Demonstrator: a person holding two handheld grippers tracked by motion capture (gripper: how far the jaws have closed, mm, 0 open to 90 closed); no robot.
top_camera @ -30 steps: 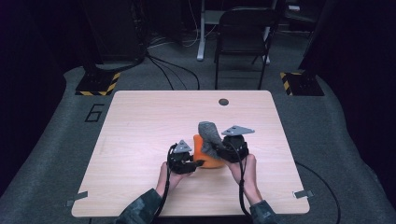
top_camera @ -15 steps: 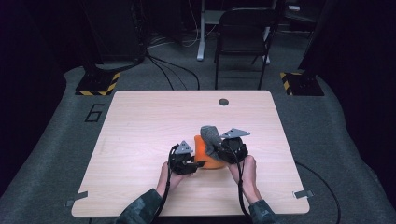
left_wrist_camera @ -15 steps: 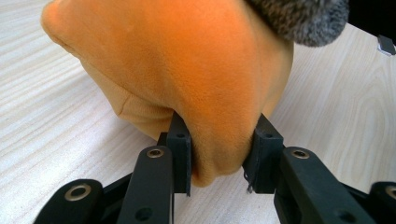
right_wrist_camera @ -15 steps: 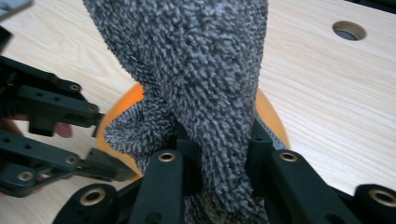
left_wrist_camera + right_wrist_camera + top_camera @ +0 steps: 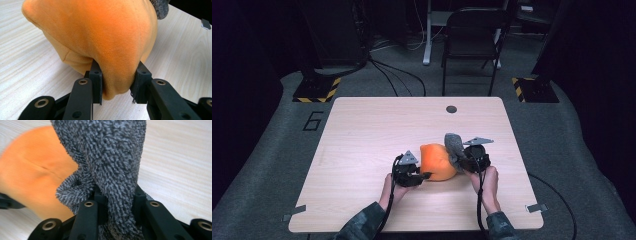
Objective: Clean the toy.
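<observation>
Orange cloth (image 5: pixel 100 35) hides left gripper (image 5: pixel 117 85) fingers; grey cloth (image 5: pixel 112 157) cut off.

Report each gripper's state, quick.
Left gripper: closed on the orange cloth.
Right gripper: closed on the grey terry cloth.

Black grippers (image 5: pixel 424 176), camouflage sleeves (image 5: pixel 362 225)

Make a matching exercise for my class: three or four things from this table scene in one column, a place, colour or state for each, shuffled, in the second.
1. orange cloth
2. grey cloth
3. chair
4. table

a. stands on the floor beyond the table
b. pinched by the right gripper
c. pale wood
d. pinched by the left gripper

Pairs: 1-d, 2-b, 3-a, 4-c
</observation>
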